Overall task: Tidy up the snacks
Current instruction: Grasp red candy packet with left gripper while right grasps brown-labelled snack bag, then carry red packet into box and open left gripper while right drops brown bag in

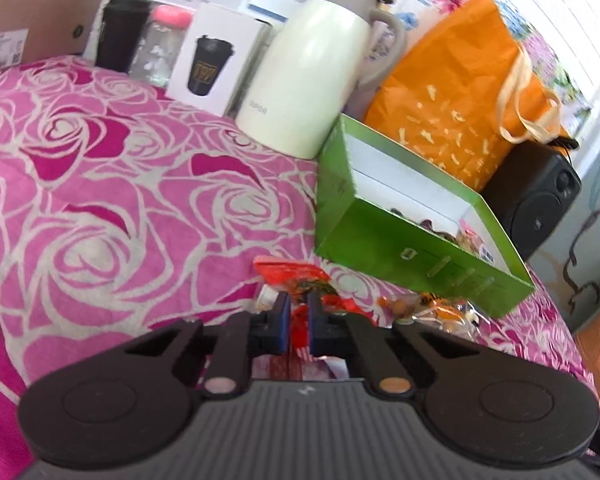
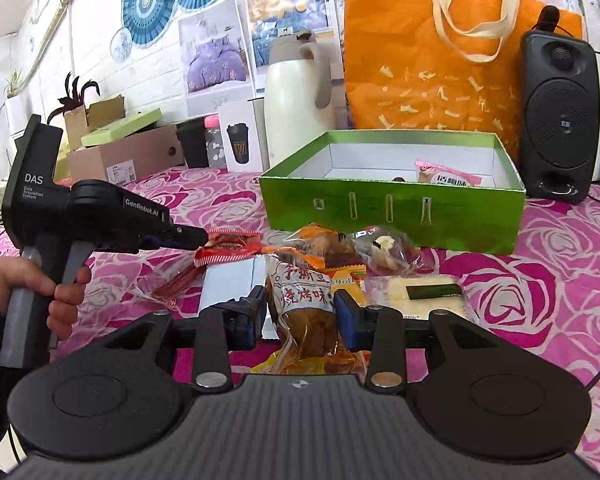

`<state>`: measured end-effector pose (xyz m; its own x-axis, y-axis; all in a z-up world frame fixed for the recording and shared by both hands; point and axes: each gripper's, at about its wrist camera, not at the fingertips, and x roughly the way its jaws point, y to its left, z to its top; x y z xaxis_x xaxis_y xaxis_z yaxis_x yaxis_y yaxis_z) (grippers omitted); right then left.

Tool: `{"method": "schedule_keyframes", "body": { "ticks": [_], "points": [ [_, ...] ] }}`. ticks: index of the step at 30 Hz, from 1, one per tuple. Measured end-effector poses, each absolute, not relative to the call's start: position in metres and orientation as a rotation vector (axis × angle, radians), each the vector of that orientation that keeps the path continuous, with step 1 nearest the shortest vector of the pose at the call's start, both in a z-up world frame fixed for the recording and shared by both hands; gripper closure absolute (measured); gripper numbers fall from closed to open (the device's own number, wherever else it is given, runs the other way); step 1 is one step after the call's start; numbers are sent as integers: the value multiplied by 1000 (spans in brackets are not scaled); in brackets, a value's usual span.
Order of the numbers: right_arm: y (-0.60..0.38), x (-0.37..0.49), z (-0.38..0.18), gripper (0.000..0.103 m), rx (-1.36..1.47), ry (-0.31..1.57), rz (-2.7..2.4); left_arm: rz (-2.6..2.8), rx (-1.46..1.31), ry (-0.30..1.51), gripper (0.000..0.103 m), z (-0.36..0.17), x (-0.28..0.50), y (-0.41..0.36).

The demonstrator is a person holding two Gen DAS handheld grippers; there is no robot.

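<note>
**Left wrist view: red packet pinched; right jaws astride a barbecue snack**

Left wrist camera shows the left gripper (image 1: 299, 322) with its blue pads drawn together on a red snack packet (image 1: 296, 280), whose crinkled wrapper sticks out ahead of the fingertips. Ahead and to the right of this tool stands the green box (image 1: 384, 236), tilted in the frame, with a few wrapped snacks inside at its far right corner. A cream thermos jug (image 1: 308, 76) rises beyond the box.

From the right wrist camera, the same left gripper (image 2: 198, 236) enters from the left, held by a hand (image 2: 40, 292); its body reads "DAS Data Acquisition System" and "GenRobot.AI".

The right gripper (image 2: 300, 312) stands moderately wide, its pads on either side of an orange-brown snack bag (image 2: 304, 304) printed with Chinese characters; whether the pads press on the bag cannot be told. Just ahead of it lie more loose snacks (image 2: 376, 248) on the pink rose-patterned cloth (image 2: 560, 280), and beyond them the green box (image 2: 392, 216), open, holding a pink-labelled packet (image 2: 446, 172). Behind the box stand an orange tote bag (image 2: 428, 60) and a black speaker (image 2: 558, 120).
</note>
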<state>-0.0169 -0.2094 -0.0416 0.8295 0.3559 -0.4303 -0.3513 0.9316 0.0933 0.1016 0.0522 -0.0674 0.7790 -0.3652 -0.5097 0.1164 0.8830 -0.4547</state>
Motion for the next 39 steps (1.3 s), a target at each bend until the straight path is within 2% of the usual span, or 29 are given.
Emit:
{"method": "schedule_keyframes", "body": {
  "ticks": [4, 6, 7, 12, 18, 21, 22, 24, 29, 33, 36, 38, 39],
  "points": [
    [-207, -18, -42, 38, 5, 453, 385, -246, -486, 672, 101, -71, 110, 56],
    [-207, -20, -42, 38, 10, 452, 392, -223, -531, 667, 69, -74, 113, 61],
    [-208, -20, -43, 38, 14, 451, 395, -228, -565, 667, 34, -74, 115, 65],
    [-212, -19, -46, 38, 47, 467, 404, -223, -586, 741, 28, -68, 140, 65],
    [-219, -22, -45, 38, 122, 459, 405, -199, -248, 851, 28, -55, 185, 30],
    [-223, -22, -45, 37, 145, 460, 404, -240, -33, 905, 18, -56, 197, 10],
    [-225, -21, -45, 37, 154, 462, 403, -258, 47, 915, 1, -58, 199, 3],
    [-227, -19, -46, 37, 171, 463, 393, -269, 182, 898, 0, -66, 198, -10],
    [-230, -22, -47, 37, 179, 456, 378, -293, 162, 787, 2, -69, 188, -1],
    [-231, -20, -49, 37, 167, 474, 373, -340, 282, 682, 1, -73, 176, -1],
    [-231, -18, -51, 37, 176, 480, 369, -361, 288, 688, 2, -69, 178, 4],
    [-230, -18, -51, 37, 177, 478, 368, -373, 271, 704, 28, -65, 180, 10],
    [-229, -18, -51, 37, 176, 477, 370, -383, 236, 720, 33, -62, 181, 14]
  ]
}}
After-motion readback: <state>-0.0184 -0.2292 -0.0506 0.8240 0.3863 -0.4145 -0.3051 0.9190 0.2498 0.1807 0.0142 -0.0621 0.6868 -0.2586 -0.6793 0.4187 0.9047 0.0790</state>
